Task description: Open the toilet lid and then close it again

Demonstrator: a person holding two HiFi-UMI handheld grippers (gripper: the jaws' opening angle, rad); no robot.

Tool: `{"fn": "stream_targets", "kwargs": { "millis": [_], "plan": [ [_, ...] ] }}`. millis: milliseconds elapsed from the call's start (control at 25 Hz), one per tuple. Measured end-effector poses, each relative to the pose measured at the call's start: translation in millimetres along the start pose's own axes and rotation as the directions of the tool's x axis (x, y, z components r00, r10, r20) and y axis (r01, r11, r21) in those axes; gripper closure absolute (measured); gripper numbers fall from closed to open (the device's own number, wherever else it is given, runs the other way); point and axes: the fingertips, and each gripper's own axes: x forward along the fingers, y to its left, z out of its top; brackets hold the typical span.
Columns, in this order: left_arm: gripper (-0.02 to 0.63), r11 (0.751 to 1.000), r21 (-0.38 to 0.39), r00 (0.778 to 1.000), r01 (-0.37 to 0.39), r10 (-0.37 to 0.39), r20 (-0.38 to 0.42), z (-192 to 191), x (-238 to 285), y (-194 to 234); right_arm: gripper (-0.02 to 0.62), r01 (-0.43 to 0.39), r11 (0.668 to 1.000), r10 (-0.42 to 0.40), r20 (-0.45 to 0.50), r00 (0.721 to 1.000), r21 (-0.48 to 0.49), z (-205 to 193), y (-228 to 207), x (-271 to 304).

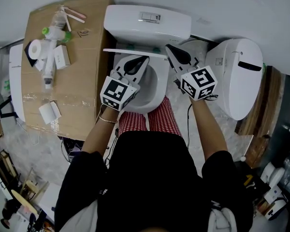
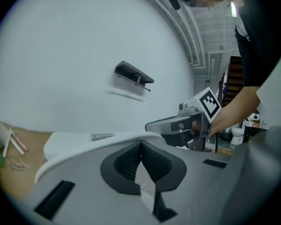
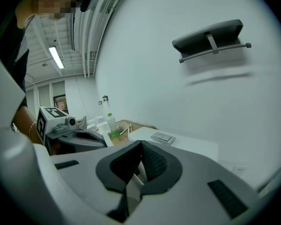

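While the toilet lid (image 1: pixel 135 52) stands raised, its rim sits between both sets of jaws, with the tank (image 1: pixel 147 25) just beyond them. The left gripper (image 1: pixel 146 58) and right gripper (image 1: pixel 167 47) each pinch that rim, nearly closed.

left gripper (image 1: pixel 145 58), right gripper (image 1: pixel 167 47), fingers (image 2: pixel 124 163) together

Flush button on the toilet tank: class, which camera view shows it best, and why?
The head view: it looks down on the flush button, showing its whole rectangular face on the tank top. The left gripper view and the right gripper view catch the button only at a shallow angle, a thin flattened plate beyond the jaws.
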Motion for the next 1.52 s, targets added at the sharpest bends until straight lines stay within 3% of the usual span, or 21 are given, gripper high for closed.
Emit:
{"fn": "stream_targets", "kwargs": {
  "millis": [160,600,1000,1240,1520],
  "plan": [
    [0.602,1.000,0.001,1.000,0.003,-0.003,0.000,-4,-6,1,0.577,-0.001,1.000,0.001,0.018,1.000,-0.001,0,8,-3],
    [0.602,0.997,0.016,0.997,0.070,-0.069,-0.029,-15,-20,-6,0.577,0.112,0.991,-0.118,0.083,0.990,0.074,-7,19,-17],
    [0.603,0.994,-0.040,0.995,0.102,-0.102,-0.003,-28,-39,-11,0.577,0.192,0.973,-0.209,0.138,0.968,0.129,-16,34,-27],
    [0.603,0.991,-0.033,0.992,0.127,-0.127,-0.003,-33,-43,-16,0.576,0.202,0.971,-0.220,0.147,0.964,0.128,-19,39,-31],
    [0.602,0.994,-0.039,0.995,0.101,-0.101,-0.012,-40,-50,-18,0.576,0.162,0.979,-0.180,0.155,0.971,0.123,-25,48,-32]
  ]
}}
